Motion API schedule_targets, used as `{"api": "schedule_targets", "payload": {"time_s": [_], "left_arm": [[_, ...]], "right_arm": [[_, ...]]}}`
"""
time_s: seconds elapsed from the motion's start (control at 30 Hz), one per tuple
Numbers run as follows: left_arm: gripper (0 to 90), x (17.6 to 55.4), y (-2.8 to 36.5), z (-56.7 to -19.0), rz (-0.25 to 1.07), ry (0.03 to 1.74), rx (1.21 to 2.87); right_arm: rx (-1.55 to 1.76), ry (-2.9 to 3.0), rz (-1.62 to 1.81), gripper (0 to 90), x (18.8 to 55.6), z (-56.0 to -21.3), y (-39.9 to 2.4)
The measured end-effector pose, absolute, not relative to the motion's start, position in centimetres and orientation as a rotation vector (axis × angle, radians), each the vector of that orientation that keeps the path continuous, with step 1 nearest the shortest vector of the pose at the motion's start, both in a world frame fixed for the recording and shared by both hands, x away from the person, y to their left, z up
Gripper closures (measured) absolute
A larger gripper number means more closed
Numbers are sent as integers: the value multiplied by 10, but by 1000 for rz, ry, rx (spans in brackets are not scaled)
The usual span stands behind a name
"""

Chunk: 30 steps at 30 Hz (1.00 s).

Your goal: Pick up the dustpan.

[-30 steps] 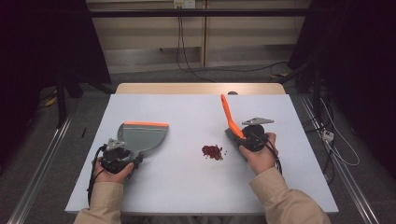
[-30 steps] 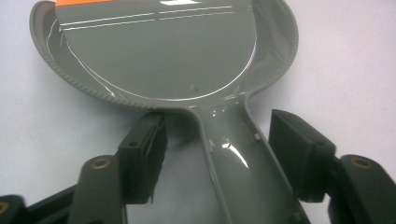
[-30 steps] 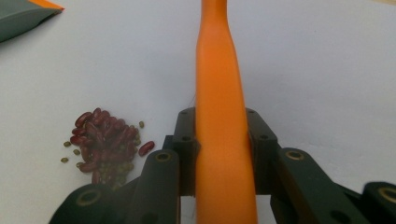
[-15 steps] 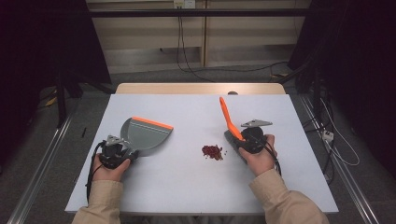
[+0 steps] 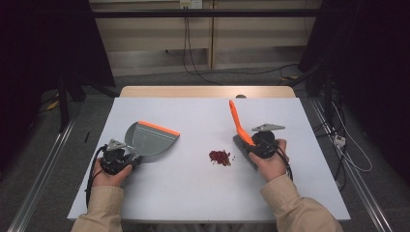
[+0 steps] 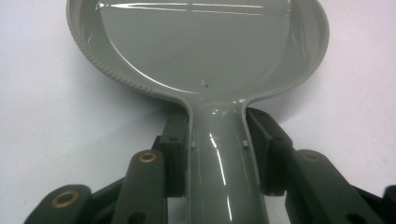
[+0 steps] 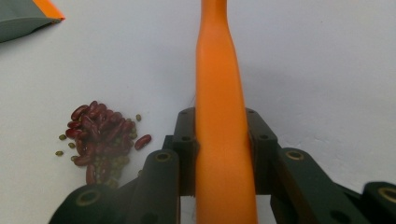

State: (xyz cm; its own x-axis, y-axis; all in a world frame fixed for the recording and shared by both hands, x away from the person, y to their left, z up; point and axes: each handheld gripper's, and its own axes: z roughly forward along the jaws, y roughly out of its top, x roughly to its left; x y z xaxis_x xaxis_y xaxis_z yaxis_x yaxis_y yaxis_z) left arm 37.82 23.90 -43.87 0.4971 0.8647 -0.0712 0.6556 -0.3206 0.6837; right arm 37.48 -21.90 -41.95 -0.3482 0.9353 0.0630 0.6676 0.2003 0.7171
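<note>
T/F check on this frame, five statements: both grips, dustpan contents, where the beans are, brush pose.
1. The left gripper is shut on the dustpan handle. True.
2. The right gripper is open and empty. False: it is shut on the orange brush handle.
3. The beans lie on the table between the two grippers. True.
4. Beans are already inside the dustpan. False: its tray looks empty.
5. The brush handle lies flat on the table. False: it slants upward from the gripper.
</note>
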Motion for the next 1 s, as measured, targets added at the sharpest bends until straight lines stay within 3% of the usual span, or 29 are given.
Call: {"api": "schedule_targets", "payload": {"time_s": [0.23,0.33,0.67,1.0], "left_arm": [[526,387,230,-438,418,1243,2153],[621,391,228,-439,408,1240,2200],[636,388,230,-434,420,1203,2194],[636,370,221,-416,349,1018,2250]], "right_arm": [[1498,2105,939,713,376,-419,-220],[1497,2107,937,712,376,-419,-220],[1499,2103,953,712,376,-420,-222],[1476,2085,972,713,375,-418,-224]]}}
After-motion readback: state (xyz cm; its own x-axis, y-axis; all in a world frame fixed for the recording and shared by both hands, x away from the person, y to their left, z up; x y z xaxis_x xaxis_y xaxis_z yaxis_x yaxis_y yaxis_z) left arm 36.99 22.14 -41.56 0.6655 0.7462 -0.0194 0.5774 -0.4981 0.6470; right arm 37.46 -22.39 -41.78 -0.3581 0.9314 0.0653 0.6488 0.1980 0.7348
